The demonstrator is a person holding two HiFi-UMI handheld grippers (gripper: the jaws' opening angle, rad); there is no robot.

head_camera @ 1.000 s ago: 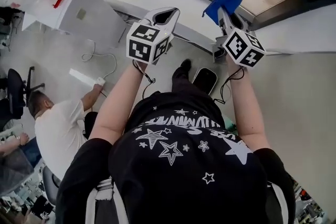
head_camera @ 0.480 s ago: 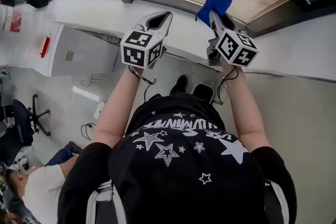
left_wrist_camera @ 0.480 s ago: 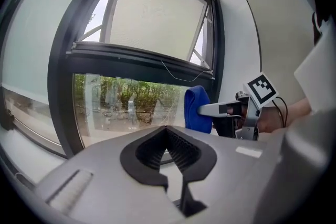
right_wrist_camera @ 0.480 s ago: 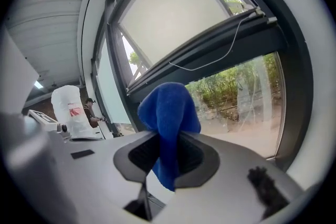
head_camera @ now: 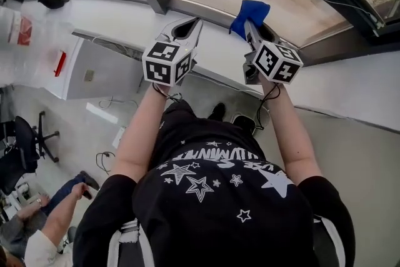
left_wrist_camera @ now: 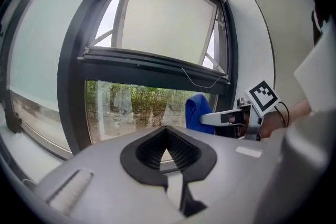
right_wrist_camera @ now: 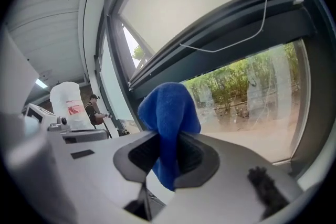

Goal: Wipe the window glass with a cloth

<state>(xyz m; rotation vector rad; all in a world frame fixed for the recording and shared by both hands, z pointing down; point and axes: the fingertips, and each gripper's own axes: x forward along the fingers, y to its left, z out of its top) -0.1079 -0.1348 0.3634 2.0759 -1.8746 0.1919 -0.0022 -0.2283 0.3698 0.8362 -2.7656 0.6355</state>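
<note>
Overhead, shows the right hand-held grey gripper [head_camera: 250,27] raised toward the large clear window glass [right_wrist_camera: 247,92], jaws pinched on a blue fleecy cloth [right_wrist_camera: 169,105]. Holds the cloth bunched and standing proud of the jaw tips, probably to offer the pane a soft pad ahead of hard plastic. Places the cloth near the glass, just below the dark metal transom bar [right_wrist_camera: 236,23]; contact not discernible. Shows the left hand-held grey gripper [left_wrist_camera: 168,152] level alongside, well apart from the cloth, ribbed black pads pressed together on nothing, seemingly idle while the right does the wiping. Contrasts textures: napped, limp fabric, folding over itself; smooth matte gripper shells; grooved, rubbery-looking pads; hard, flat glass in a rigid dark frame, with greenery beyond.
</note>
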